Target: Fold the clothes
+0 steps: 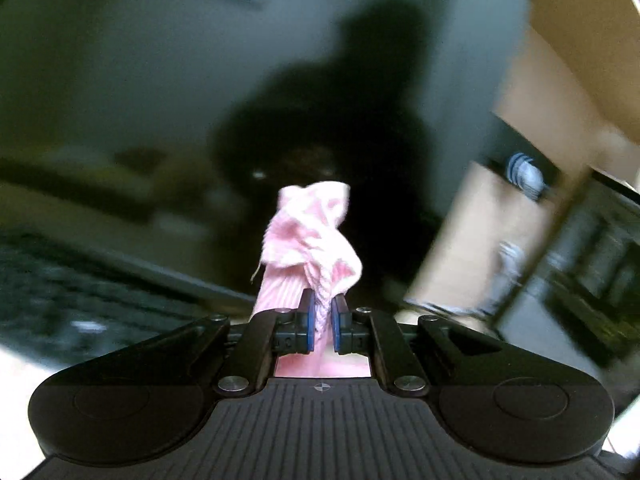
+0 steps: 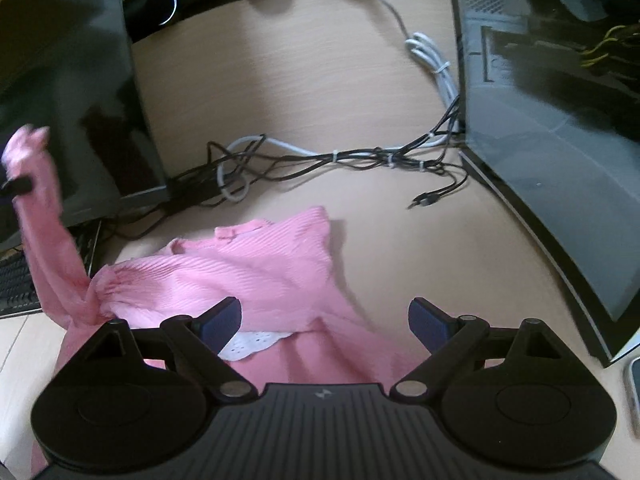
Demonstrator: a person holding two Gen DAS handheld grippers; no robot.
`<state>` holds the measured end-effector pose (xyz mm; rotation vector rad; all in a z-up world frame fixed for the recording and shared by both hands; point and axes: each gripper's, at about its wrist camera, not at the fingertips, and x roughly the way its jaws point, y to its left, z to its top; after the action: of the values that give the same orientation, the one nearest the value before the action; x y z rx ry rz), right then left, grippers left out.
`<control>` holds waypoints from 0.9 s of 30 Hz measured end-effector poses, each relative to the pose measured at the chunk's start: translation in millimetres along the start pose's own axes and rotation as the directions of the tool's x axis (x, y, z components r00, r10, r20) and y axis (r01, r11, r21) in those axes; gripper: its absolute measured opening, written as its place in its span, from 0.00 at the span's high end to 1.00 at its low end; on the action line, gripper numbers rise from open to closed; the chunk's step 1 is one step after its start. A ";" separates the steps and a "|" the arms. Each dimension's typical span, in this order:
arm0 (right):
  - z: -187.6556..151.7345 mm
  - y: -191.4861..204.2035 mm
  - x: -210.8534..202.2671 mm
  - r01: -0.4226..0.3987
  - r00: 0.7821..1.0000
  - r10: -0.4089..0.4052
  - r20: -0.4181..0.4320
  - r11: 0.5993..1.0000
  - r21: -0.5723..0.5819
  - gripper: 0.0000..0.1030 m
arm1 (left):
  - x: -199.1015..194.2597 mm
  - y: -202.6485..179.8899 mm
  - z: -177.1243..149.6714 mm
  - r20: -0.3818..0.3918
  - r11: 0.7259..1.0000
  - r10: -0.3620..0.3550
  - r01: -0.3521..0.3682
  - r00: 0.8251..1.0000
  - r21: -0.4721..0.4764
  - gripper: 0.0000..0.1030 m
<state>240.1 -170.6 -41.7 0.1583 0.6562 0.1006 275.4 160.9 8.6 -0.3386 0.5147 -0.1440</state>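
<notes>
The left gripper (image 1: 323, 314) clenches a sleeve of the pink ribbed knit top (image 2: 248, 268), lifted; its body lies rumpled on the pale wooden desk (image 2: 320, 92) ahead of the right gripper (image 2: 325, 322), whose fingers are spread empty. Folding looks unfinished.

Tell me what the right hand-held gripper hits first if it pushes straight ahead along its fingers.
Probably the pink garment: the open right hand-held gripper points straight over it on the desk. Depth is unclear; the cables lie beyond.
</notes>
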 end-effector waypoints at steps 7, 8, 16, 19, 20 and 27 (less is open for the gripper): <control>-2.9 -26.6 -5.7 0.046 0.999 -0.045 -0.004 0.998 0.039 0.11 | 63.5 -86.0 -30.8 -0.175 0.974 -0.177 0.198 0.968 0.111 0.75; -3.2 -31.6 -6.6 0.054 0.999 -0.053 -0.009 0.997 0.048 0.11 | 69.9 -92.9 -39.2 -0.216 0.969 -0.189 0.217 0.958 0.114 0.65; 14.3 -42.4 6.5 -0.015 1.000 0.016 -0.015 0.997 0.080 0.09 | 30.9 -102.6 -80.7 -0.287 0.912 -0.224 0.304 0.931 0.274 0.18; 30.3 -23.3 23.6 -0.132 0.991 0.134 -0.011 0.989 0.067 0.10 | 11.8 -79.5 -85.9 -0.281 0.931 -0.148 0.230 0.948 0.285 0.16; 35.6 -16.0 32.2 -0.180 0.983 0.181 -0.016 0.981 0.069 0.11 | 7.8 -69.7 -85.9 -0.278 0.944 -0.113 0.190 0.954 0.268 0.16; 43.5 38.2 128.5 -0.270 0.942 0.288 -0.171 0.955 0.122 0.40 | -8.3 -16.7 -75.3 -0.263 0.995 0.054 -0.028 0.963 0.099 0.12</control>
<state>366.4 -119.7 -77.8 0.3394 0.8245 0.3610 229.4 126.0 -43.2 -0.2162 0.7776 -0.1742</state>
